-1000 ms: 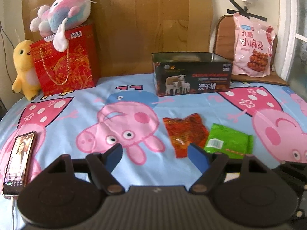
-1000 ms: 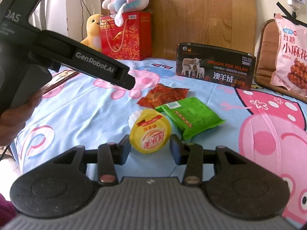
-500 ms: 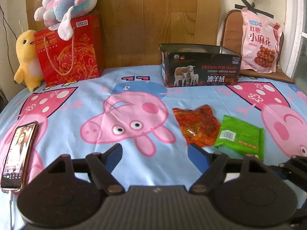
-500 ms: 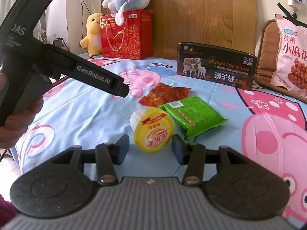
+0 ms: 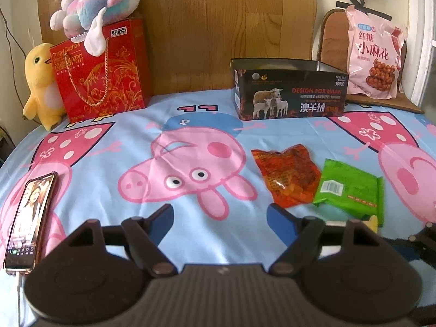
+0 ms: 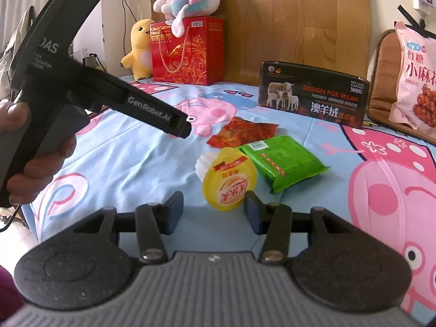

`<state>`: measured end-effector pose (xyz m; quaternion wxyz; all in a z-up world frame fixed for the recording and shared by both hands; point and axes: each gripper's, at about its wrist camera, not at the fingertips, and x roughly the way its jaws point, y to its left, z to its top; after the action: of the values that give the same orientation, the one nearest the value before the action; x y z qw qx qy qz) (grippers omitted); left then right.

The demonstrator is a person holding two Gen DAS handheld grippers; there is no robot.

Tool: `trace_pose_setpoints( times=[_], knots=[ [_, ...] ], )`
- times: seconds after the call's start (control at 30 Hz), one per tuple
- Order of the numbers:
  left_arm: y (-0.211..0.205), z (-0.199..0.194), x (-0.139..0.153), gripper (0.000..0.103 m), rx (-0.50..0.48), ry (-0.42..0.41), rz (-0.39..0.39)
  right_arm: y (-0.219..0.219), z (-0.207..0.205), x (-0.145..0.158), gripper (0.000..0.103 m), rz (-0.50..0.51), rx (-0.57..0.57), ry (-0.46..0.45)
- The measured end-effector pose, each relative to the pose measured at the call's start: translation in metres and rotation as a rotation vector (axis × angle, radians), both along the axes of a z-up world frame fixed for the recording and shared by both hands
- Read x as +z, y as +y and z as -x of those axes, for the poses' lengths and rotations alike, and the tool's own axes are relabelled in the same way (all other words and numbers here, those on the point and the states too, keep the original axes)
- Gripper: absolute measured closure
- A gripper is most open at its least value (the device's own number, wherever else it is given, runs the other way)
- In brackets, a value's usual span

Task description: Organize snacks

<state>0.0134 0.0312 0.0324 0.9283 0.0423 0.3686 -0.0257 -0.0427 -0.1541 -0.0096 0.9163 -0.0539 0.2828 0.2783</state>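
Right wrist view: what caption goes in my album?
Open fingers reach for a tipped yellow jelly cup beside a green packet.

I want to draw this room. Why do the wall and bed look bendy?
Left wrist view: the fisheye lens curves the wooden headboard and bulges the bedsheet. Right wrist view: same bending, and the pink snack bag leans at the edge.

We see our left gripper (image 5: 220, 215) angled downward, jaws spread wide, nothing between them. Our right gripper (image 6: 214, 208) tilts down too, jaws parted, pads free. Left hand (image 6: 26, 152) wraps its handle.
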Motion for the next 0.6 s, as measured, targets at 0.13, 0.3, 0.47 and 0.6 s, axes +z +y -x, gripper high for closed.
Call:
trace_pose_setpoints(
  times=[0.13, 0.3, 0.47, 0.6],
  knots=[
    [0.0014, -0.0010, -0.0017, 0.026, 0.007, 0.004, -0.006, -0.0020, -0.0009, 0.0000, 0.051, -0.006, -0.007, 0.003],
    [0.0036, -0.0022, -0.0027, 0.026, 0.017, 0.008, -0.009, -0.0051, -0.0015, -0.0003, 0.051, -0.011, -0.011, 0.004],
    [0.0053, -0.0031, -0.0033, 0.026, 0.025, 0.006, -0.021, -0.0072, -0.0019, -0.0001, 0.051, -0.018, -0.013, 0.008],
    [0.0064, -0.0044, -0.0044, 0.025, 0.028, 0.007, -0.028, -0.0074, -0.0023, -0.0001, 0.051, -0.020, -0.013, 0.009]
  ],
)
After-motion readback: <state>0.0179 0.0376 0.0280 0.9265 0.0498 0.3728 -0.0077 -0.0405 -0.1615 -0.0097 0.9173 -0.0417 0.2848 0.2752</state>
